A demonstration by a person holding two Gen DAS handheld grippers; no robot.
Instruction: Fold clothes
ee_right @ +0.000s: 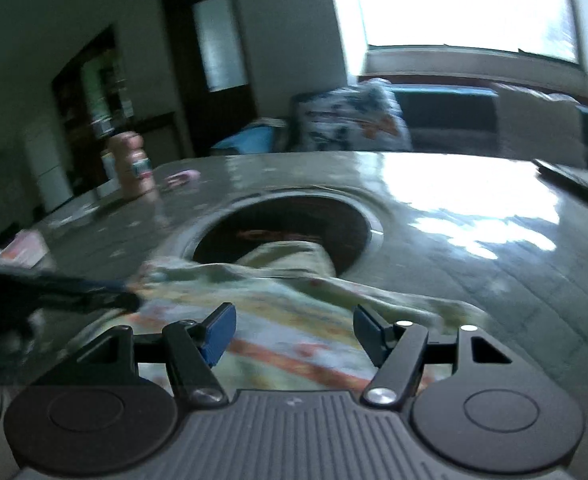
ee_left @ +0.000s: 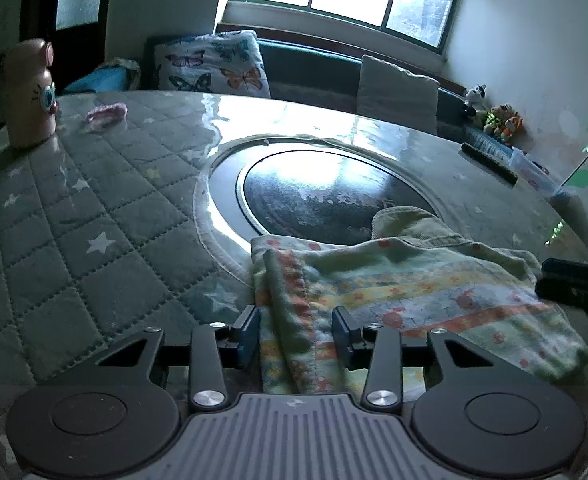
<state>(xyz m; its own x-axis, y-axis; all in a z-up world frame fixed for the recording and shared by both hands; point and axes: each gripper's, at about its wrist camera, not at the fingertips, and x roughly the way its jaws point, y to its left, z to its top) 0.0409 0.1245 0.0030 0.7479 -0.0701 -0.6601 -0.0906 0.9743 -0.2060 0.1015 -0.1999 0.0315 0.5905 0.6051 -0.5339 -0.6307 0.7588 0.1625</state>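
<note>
On the quilted table point(ee_left: 94, 216), just at the near rim of its dark round centre plate point(ee_left: 325, 196), lay the patterned garment point(ee_left: 413, 288), loosely bunched. The left gripper point(ee_left: 299, 334) straddled its folded left edge, jaws apart, cloth between them but neither pad visibly pressing. The right gripper point(ee_right: 292, 330) hung over the same garment, jaws wide, gripping nothing. A pink bottle point(ee_left: 30, 92) stood far left.
</note>
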